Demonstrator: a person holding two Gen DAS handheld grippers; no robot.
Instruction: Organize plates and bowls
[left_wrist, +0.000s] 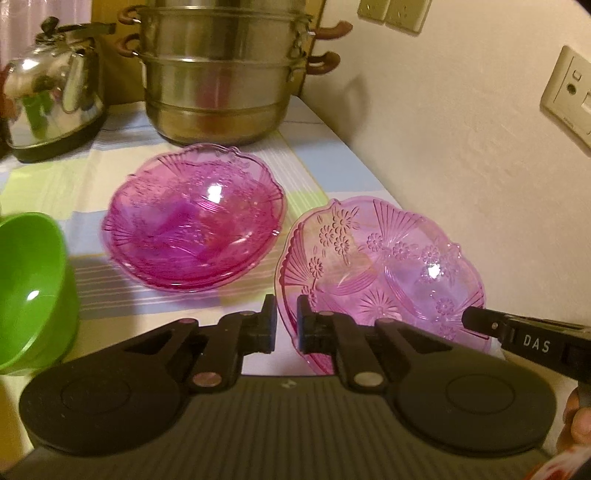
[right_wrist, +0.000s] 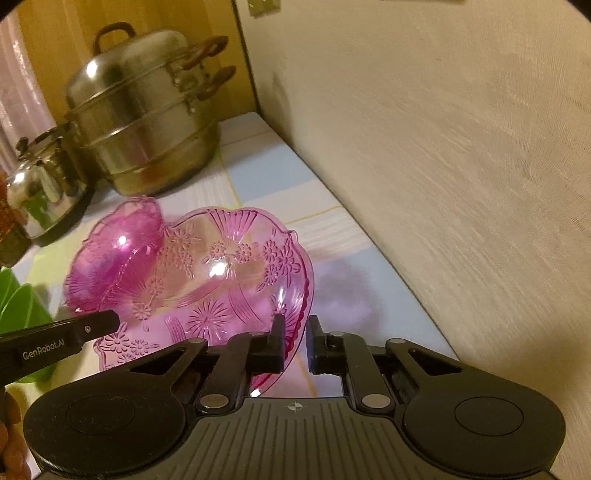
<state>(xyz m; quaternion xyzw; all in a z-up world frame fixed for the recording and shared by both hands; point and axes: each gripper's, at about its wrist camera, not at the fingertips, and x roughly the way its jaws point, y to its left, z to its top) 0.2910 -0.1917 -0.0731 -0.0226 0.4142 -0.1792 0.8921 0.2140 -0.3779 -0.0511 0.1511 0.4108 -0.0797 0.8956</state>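
Judging by its thin, see-through wall and embossed flowers, the pink plate (left_wrist: 384, 266) is probably light moulded plastic or glass: stiff, glossy, slippery under a pad, and liable to crack if squeezed or dropped. The scalloped rim is the only sensible place to take it, and both tools have it there. The left gripper (left_wrist: 287, 325) is clenched on the near-left rim, and the right gripper (right_wrist: 295, 343) is clamped on the opposite rim. The plate sits tilted between them, apparently raised off the cloth, near the counter's right edge by the wall.

The counter (left_wrist: 332, 173) is narrow, covered in a striped pastel cloth, and runs along a cream wall (left_wrist: 461, 129) carrying a socket (left_wrist: 570, 98). At its far end stands a tiered steel steamer pot (left_wrist: 218, 74), with a shiny kettle (left_wrist: 51, 96) toward the far-left corner. Mid-counter lies a darker stack of pink plates (left_wrist: 192, 218), the likely destination. A green bowl (left_wrist: 33, 288) sits at the near-left edge.
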